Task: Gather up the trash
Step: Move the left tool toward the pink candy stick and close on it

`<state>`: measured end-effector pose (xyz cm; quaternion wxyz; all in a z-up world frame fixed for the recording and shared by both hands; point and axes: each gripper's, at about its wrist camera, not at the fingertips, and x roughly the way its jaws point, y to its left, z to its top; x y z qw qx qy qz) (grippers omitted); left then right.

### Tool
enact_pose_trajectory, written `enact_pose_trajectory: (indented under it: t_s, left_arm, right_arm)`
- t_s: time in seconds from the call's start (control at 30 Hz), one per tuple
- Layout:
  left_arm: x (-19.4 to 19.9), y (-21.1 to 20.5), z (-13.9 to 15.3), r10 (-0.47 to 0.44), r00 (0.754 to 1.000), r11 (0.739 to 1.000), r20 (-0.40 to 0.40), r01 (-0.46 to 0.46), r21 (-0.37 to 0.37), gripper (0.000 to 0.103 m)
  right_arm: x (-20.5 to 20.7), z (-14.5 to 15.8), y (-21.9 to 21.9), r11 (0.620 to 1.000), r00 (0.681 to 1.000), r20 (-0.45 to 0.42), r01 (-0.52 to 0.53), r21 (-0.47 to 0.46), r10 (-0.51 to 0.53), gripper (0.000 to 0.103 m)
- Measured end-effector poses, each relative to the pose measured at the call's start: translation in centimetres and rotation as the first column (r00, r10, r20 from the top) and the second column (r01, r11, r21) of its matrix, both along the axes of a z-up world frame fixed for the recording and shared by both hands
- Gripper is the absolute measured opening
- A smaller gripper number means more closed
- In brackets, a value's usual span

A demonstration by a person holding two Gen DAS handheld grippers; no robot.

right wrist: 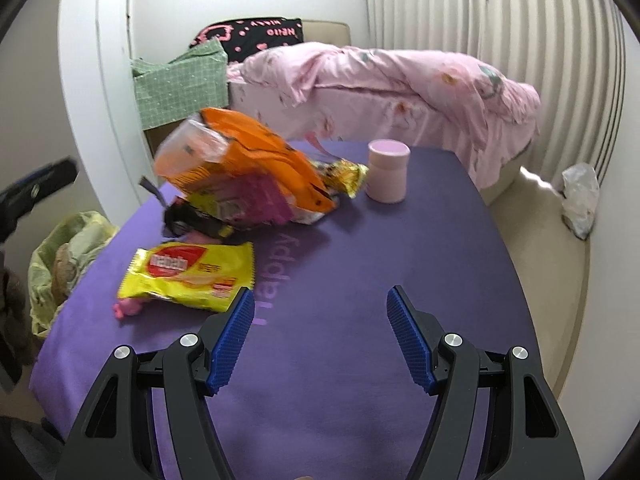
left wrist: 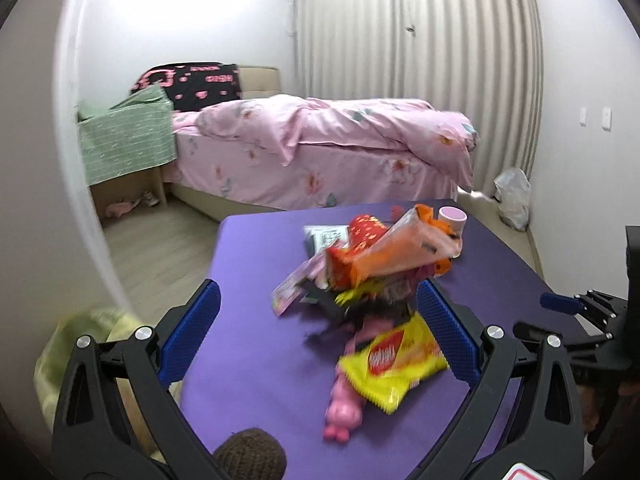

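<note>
1. Green bin bag is sitting off the worktop's left edge, mouth open, something brownish inside. It looks like the likely drop point, though I cannot confirm that.
2. Left gripper is hovering wide open over the worktop, holding nothing. Its jaws are framing the wrapper pile, with the right pad close beside the yellow wrapper; contact cannot be told because of motion blur.
3. Yellow wrapper is lying flat toward the worktop's left side, partly over a pink toy that is poking out beneath it.
4. Orange bag is sitting tilted on top of the heap behind the yellow wrapper, resting on pink and black packets. A pink cup is standing upright just to the right of the heap.
5. Right gripper is hovering open over bare purple worktop, right of the yellow wrapper, empty.
6. Risks, as I judge them:
   - Closing on the yellow wrapper may catch the pink toy too, sending a non-trash item to the bag.
   - The thin film is lying flat, so the pads may slide over it or pinch only a corner.
   - Nudging the loose heap could topple the orange bag or knock over the cup.
   - The bag's slack rim may let a dropped wrapper fall to the floor.
</note>
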<state>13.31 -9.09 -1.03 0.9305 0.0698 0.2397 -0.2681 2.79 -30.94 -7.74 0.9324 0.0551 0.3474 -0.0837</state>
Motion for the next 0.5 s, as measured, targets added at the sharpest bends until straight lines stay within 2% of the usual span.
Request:
enact_pose_trajectory:
  t_s: [0.13, 0.27, 0.4, 0.5]
  left_arm:
    - [2.3, -1.4, -0.5, -0.063, 0.996, 0.998, -0.066, 0.065, 0.028, 0.094]
    - [3.7, -0.2, -1.5, -0.039, 0.993, 0.999, -0.115, 0.043, 0.031, 0.094]
    - [4.3, 2.3, -2.9, 0.009, 0.982, 1.000, -0.188, -0.012, -0.017, 0.093]
    - [4.1, 3.4, -3.6, 0.034, 0.980, 0.999, -0.197, -0.038, -0.018, 0.092]
  right_arm:
    - [0.3, 0.0, -0.7, 1.000, 1.000, -0.007, 0.010, 0.016, -0.010, 0.065]
    - [1.8, 2.5, -0.3, 1.000, 0.999, 0.030, -0.024, -0.016, 0.024, 0.065]
    - [5.9, 7.1, 0.7, 0.996, 0.989, 0.121, -0.082, -0.034, 0.086, 0.065]
    - [10.8, 8.8, 1.7, 0.993, 0.985, 0.125, -0.116, -0.030, 0.119, 0.065]
